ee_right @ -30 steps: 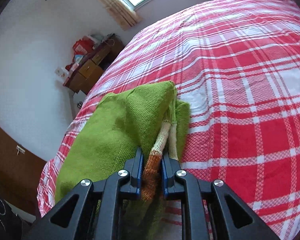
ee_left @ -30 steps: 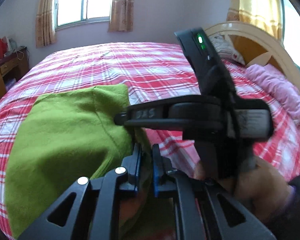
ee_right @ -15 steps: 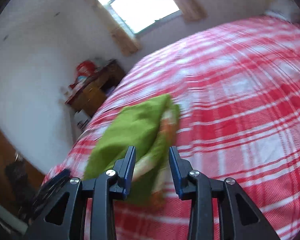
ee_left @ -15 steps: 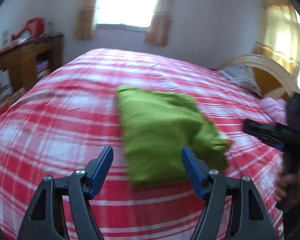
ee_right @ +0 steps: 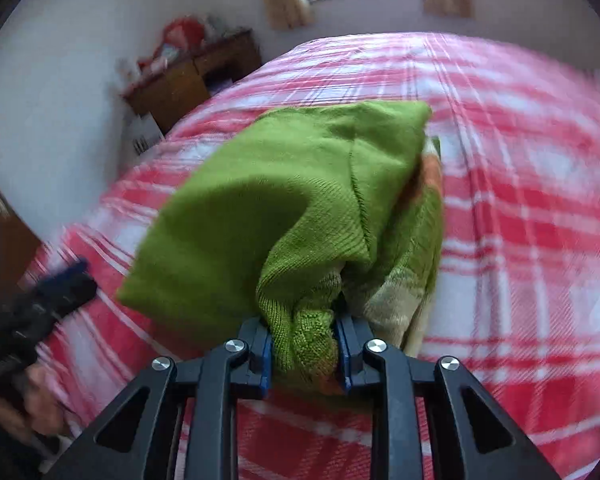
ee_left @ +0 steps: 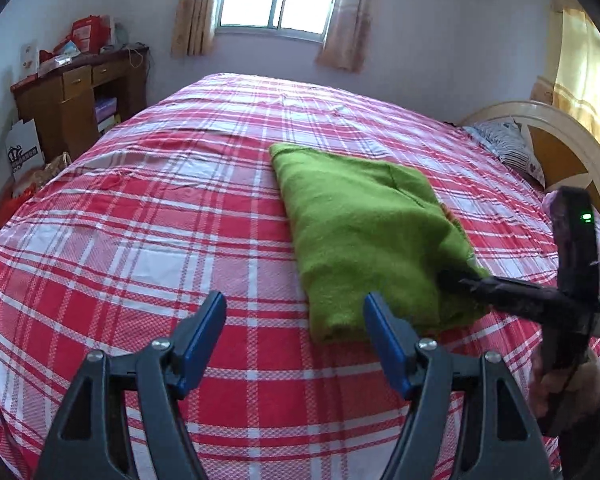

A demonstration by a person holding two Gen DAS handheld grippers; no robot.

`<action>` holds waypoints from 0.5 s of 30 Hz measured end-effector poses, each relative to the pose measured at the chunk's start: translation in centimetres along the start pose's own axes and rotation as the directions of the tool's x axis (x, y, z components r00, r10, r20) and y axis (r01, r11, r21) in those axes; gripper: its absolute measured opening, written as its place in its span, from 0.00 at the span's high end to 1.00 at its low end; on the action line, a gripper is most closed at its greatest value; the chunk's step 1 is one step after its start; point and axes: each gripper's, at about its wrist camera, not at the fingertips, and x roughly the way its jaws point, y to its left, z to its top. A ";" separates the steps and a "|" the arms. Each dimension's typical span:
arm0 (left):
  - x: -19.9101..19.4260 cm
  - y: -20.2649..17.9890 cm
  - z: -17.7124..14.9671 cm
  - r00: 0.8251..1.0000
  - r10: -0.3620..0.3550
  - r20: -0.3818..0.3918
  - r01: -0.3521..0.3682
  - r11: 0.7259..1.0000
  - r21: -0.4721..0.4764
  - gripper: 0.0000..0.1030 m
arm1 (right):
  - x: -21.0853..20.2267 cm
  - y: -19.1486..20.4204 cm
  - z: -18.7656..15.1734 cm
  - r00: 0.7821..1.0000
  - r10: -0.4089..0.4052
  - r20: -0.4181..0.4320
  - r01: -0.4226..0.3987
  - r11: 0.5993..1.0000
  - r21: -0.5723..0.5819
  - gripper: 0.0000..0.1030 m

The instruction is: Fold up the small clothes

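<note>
Folded green sweater on the bed, our right tongs gripping its near end.

Our left tongs [ee_left: 294, 326] hover spread wide and empty, the green sweater [ee_left: 364, 236] lying ahead and to their right on the plaid bedspread [ee_left: 148, 216]. Our right tongs [ee_right: 303, 354] pinch a bunched wad of knit at the near end, the rest stretching forward and left. We judge it soft, light and floppy, so layers may slip apart; we would take hold at a folded edge or corner, catching every layer. Motion blur smears the right view, and an orange-and-cream part tucked underneath is hard to make out.
</note>
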 end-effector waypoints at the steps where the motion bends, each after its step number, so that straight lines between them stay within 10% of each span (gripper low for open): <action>1: 0.1 0.1 0.0 1.000 0.001 -0.002 -0.001 1.000 -0.003 0.29 | -0.8 -0.8 -0.3 0.999 0.047 0.026 -0.048 0.997 0.053 0.78; 6: 1.0 0.4 0.6 1.000 -0.010 -0.012 0.009 0.999 -0.033 0.29 | -3.8 -5.4 -2.0 0.958 0.215 0.192 -0.269 0.907 0.325 0.82; 15: 4.1 -1.5 4.2 1.000 0.023 0.020 -0.024 0.999 0.032 0.23 | -3.2 -7.1 -4.5 0.967 0.190 0.171 -0.243 0.888 0.389 0.78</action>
